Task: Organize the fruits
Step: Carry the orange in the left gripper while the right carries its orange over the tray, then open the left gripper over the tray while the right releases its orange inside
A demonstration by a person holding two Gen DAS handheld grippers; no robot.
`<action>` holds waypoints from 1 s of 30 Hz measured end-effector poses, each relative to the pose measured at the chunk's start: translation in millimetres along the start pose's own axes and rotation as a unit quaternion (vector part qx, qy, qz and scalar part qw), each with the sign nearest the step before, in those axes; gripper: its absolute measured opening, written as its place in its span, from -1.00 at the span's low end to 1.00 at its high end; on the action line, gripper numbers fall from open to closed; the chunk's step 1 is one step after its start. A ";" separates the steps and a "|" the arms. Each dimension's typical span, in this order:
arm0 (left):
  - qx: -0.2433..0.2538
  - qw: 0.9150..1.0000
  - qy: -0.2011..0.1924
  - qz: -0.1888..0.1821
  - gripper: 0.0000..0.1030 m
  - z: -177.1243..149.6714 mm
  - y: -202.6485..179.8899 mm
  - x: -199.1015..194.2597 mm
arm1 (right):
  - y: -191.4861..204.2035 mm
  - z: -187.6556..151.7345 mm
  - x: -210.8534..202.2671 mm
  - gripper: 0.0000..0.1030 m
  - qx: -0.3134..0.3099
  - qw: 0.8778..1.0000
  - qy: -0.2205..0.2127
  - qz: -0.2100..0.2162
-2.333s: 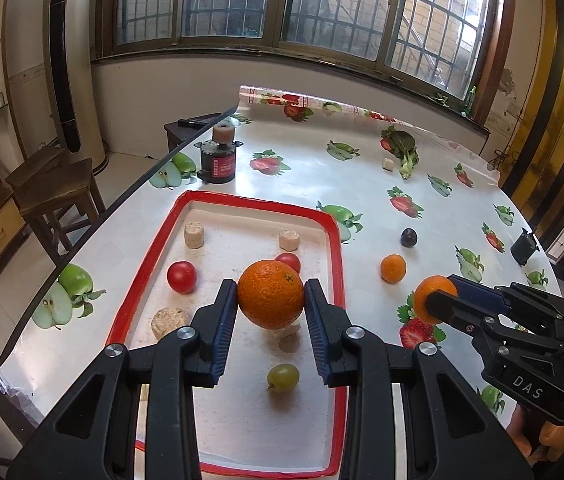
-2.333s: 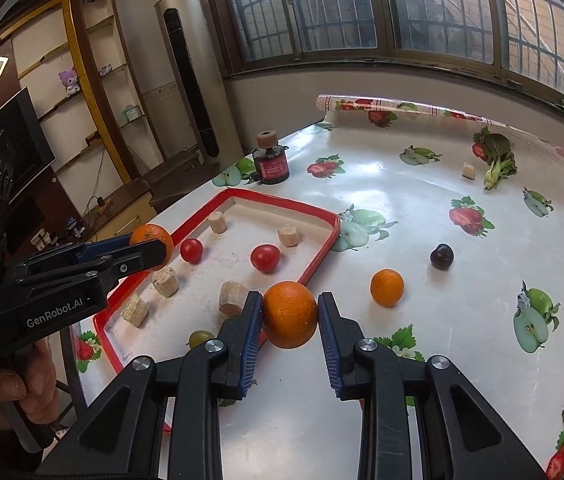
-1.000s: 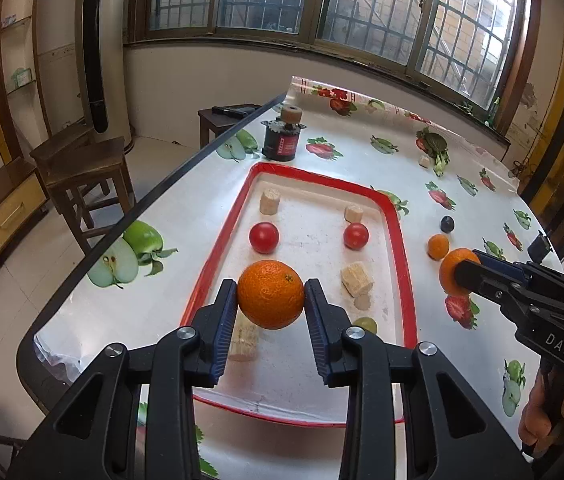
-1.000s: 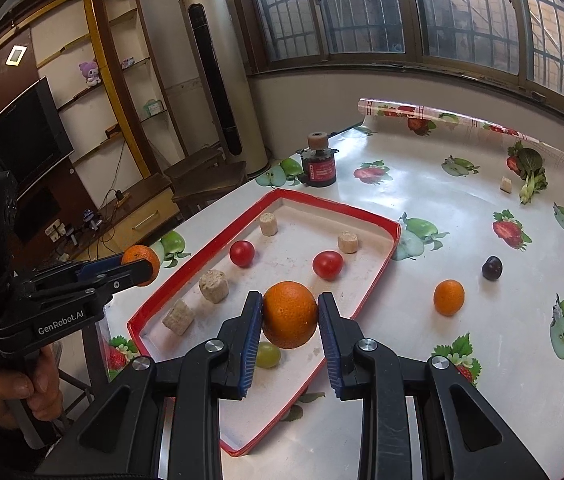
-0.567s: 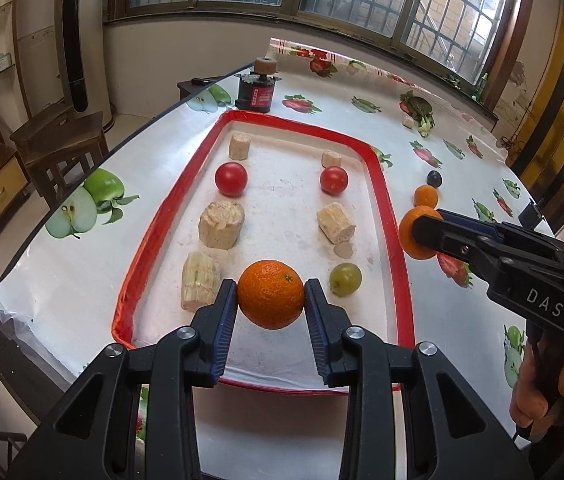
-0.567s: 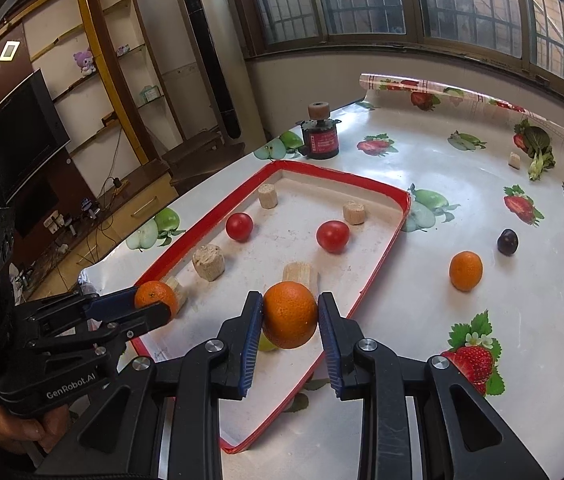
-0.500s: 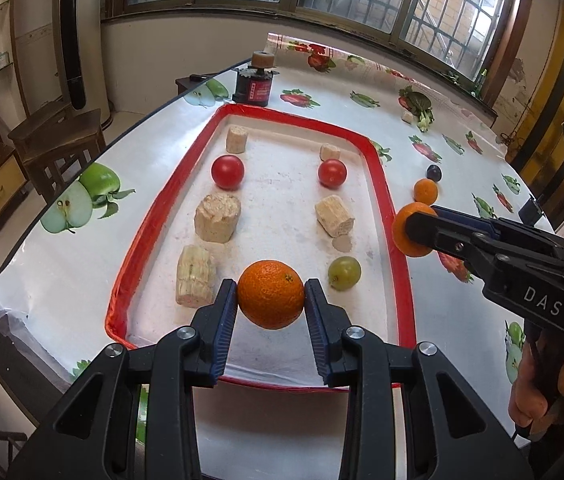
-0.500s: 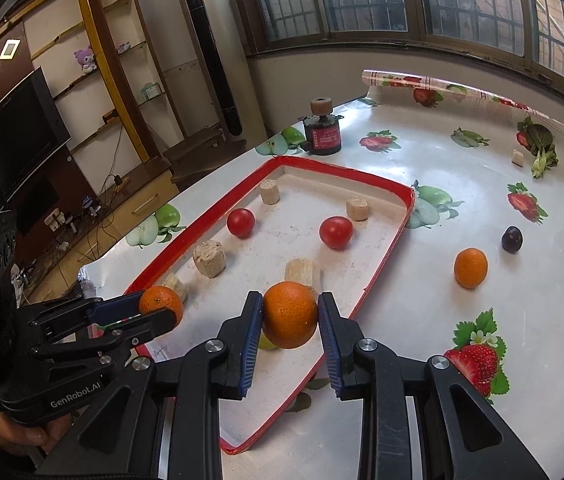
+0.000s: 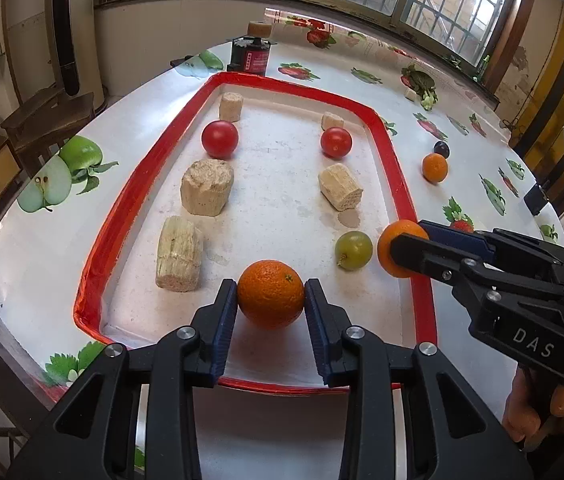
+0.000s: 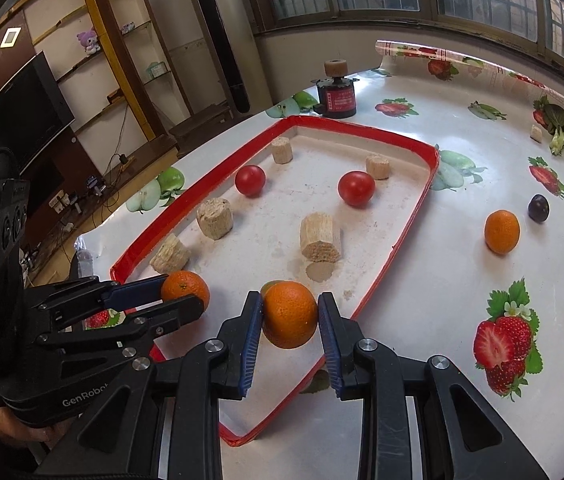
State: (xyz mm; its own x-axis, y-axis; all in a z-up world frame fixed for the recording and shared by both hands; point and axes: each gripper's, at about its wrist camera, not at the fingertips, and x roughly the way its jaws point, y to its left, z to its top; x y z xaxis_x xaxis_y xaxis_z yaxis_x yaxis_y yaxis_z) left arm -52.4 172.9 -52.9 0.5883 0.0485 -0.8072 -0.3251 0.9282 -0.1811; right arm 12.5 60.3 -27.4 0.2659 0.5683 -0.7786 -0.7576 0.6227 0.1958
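Both grippers, left (image 9: 271,303) and right (image 10: 289,322), carry an orange each, fingers clamped on it, low over the tray's (image 9: 396,184) near end, apparently for set-down.

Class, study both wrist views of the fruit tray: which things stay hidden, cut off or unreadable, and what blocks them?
- Green grape: right wrist view, nearly all behind the right claw's orange.
- Tray's near rim: left wrist view, partly covered by the left claw.
- Whether the left claw's orange touches the tray floor: its underside is hidden.
- Red jar's label: too small.
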 end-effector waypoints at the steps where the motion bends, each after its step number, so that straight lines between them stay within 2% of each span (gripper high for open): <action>1: 0.001 1.000 -0.002 0.001 -0.38 -0.6 -0.8 0.2 | -1.4 0.4 2.4 -0.44 0.001 1.000 0.002 -0.002; 10: 0.011 1.000 0.003 -0.010 -0.38 4.4 -11.4 5.2 | -5.7 18.0 16.9 -0.42 -0.004 1.000 -0.002 -0.015; 14: 0.019 1.000 -0.001 -0.001 -0.38 5.2 -17.2 7.2 | -9.6 21.9 21.6 -0.40 -0.003 1.000 -0.002 -0.019; 22: 0.026 1.000 0.004 -0.002 -0.38 6.9 -22.0 8.1 | -17.4 21.7 17.6 -0.41 0.010 1.000 -0.013 -0.007; 30: 0.034 0.999 0.003 0.003 -0.37 6.6 -26.5 9.5 | -17.5 19.0 24.6 -0.41 0.004 1.000 -0.001 -0.008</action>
State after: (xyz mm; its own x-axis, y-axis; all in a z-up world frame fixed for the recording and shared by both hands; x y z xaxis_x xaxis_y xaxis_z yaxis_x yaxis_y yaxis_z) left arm -33.3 151.2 -52.0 0.5812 0.0519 -0.8121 -0.2778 0.9507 -0.1380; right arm 43.7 73.5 -38.7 0.2800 0.5595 -0.7801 -0.7485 0.6361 0.1875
